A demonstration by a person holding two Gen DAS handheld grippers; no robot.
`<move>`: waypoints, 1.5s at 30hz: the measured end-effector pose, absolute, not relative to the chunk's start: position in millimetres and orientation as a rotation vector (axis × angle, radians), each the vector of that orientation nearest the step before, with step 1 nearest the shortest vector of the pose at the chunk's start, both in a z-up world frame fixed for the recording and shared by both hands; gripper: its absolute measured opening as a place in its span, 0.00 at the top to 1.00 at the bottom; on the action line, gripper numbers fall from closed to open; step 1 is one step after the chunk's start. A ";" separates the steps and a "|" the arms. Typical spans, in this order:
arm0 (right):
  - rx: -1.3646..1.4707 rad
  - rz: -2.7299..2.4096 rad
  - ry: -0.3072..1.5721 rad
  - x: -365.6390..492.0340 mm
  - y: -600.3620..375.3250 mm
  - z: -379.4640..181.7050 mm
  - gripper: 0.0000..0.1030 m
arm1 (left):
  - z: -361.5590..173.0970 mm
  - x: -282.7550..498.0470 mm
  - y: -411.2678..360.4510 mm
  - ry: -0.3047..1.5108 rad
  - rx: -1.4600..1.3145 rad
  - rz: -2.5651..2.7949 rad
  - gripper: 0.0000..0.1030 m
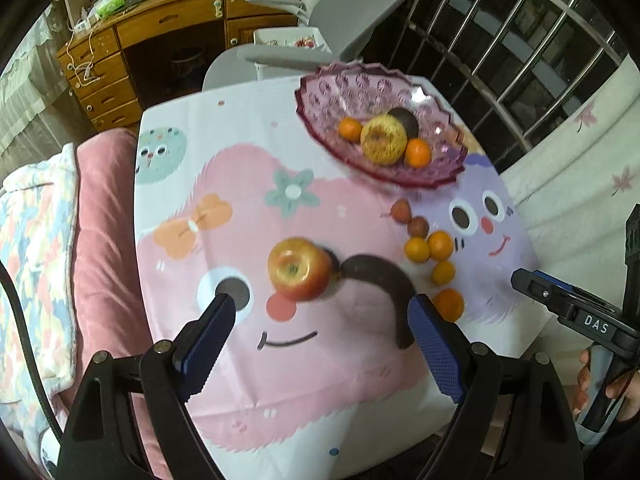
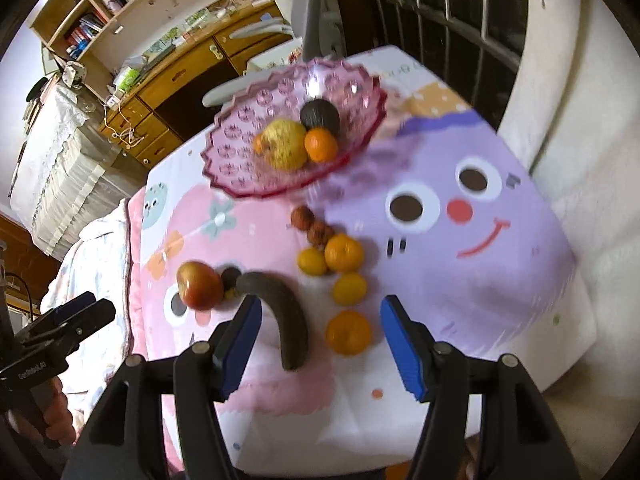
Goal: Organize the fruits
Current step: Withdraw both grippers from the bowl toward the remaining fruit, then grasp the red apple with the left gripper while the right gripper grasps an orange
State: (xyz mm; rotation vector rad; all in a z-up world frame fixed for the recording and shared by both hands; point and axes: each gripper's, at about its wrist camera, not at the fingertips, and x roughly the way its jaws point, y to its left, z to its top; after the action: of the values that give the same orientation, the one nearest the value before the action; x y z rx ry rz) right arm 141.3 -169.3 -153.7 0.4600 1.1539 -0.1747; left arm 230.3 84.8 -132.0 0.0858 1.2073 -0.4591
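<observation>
Left tongs (image 1: 320,322) and right tongs (image 2: 316,320) gape empty above seemingly blackened banana (image 2: 280,312).

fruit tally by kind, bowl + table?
Oranges: 6 (2 in the pink bowl, 4 on the tablecloth)
Apples: 2 (1 in bowl, 1 on cloth)
Lychee-like red fruits: 2
Dark banana: 1
Dark round fruit: 1, in bowl
Total: 12

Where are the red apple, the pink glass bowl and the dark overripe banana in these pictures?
red apple (image 1: 298,274), left wrist view, middle of its top near the stem hollow.
pink glass bowl (image 2: 240,136), right wrist view, bare inner wall on its left side.
dark banana (image 2: 286,312), right wrist view, middle of its curved body.
</observation>
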 end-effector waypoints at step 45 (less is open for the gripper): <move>0.234 -0.129 1.195 136.1 -144.3 -279.2 0.50 | -284.5 301.2 57.0 1.324 -0.059 -0.349 0.20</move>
State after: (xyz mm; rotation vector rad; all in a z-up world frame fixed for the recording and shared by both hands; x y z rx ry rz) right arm 136.1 -144.3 -279.2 0.2343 1.1952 -0.1292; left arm 301.2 57.0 -284.5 -0.0595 1.3236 -0.3486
